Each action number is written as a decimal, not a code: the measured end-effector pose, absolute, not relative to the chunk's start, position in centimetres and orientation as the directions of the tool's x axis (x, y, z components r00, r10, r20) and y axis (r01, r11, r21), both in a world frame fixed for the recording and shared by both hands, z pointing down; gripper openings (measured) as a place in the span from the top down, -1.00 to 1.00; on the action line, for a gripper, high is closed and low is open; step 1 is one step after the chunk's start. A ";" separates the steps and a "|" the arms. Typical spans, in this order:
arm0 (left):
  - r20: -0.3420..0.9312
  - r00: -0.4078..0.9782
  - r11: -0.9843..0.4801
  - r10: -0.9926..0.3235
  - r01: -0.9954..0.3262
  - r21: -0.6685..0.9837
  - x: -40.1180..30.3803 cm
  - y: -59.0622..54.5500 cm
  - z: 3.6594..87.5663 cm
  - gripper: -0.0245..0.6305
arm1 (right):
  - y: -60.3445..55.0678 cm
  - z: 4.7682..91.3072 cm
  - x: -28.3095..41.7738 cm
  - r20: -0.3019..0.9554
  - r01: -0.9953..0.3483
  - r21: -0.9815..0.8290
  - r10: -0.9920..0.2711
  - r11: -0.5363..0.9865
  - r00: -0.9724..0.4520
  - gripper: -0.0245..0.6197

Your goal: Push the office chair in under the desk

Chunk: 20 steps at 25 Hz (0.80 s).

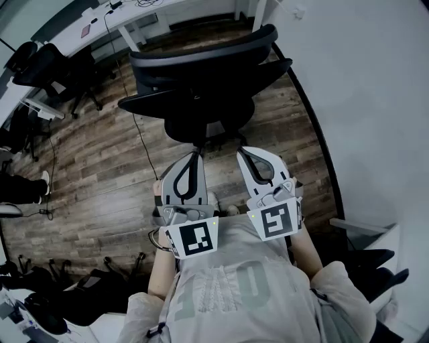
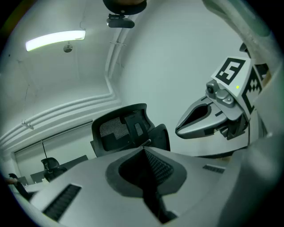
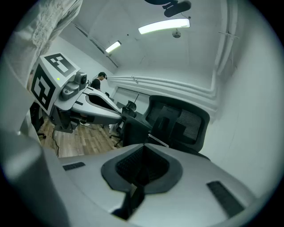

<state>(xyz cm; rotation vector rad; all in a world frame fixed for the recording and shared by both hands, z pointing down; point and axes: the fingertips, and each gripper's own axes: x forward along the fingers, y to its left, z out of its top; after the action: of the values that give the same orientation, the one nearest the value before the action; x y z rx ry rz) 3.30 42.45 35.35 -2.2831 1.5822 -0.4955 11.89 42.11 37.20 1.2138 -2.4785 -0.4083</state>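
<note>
A black office chair [image 1: 208,87] with a mesh back stands on the wooden floor, its back towards me. The white desk [image 1: 137,15] runs along the far side beyond it. My left gripper [image 1: 196,153] and right gripper [image 1: 242,153] are held side by side just short of the chair's back, apart from it. Both are shut with nothing between the jaws. In the left gripper view the chair [image 2: 126,128] stands beyond my shut left gripper [image 2: 144,149], with the right gripper [image 2: 178,131] alongside. The right gripper view shows the chair [image 3: 177,122] past the shut right gripper [image 3: 144,146].
A white wall [image 1: 375,100] curves close along the chair's right side. Other black chairs [image 1: 50,67] stand at the far left by another desk. A thin cable [image 1: 137,127] trails over the floor left of the chair. A person's feet [image 1: 23,191] are at the left edge.
</note>
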 end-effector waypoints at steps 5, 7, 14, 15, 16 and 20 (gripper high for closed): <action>0.100 0.323 -0.331 -0.941 -0.825 -0.457 2.8 41.9 35.0 0.88 | 41.7 37.1 11.9 0.195 -0.686 0.426 -0.800 0.590 -0.567 0.86; 0.100 0.321 -0.330 -0.942 -0.825 -0.458 2.6 41.8 35.2 0.88 | 41.6 37.2 12.0 0.201 -0.681 0.433 -0.800 0.591 -0.566 0.86; 0.087 0.313 -0.319 -0.946 -0.845 -0.430 1.3 41.1 35.3 0.88 | 41.0 36.7 11.6 0.198 -0.668 0.455 -0.798 0.589 -0.569 0.86; 0.083 0.316 -0.320 -0.945 -0.843 -0.434 1.1 40.9 35.1 0.88 | 40.8 36.5 11.4 0.194 -0.667 0.456 -0.797 0.589 -0.572 0.86; 0.082 0.319 -0.322 -0.944 -0.839 -0.438 0.8 40.7 35.0 0.88 | 40.6 36.3 11.2 0.188 -0.671 0.451 -0.798 0.588 -0.573 0.86; 0.078 0.334 -0.332 -0.939 -0.826 -0.456 -0.3 39.5 34.5 0.88 | 39.4 36.2 10.7 0.184 -0.689 0.436 -0.807 0.579 -0.562 0.86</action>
<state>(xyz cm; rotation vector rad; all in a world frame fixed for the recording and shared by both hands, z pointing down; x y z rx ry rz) -0.31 39.55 34.47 -2.2695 1.5692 -0.4733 10.71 39.38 36.25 1.2126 -2.4498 -0.4488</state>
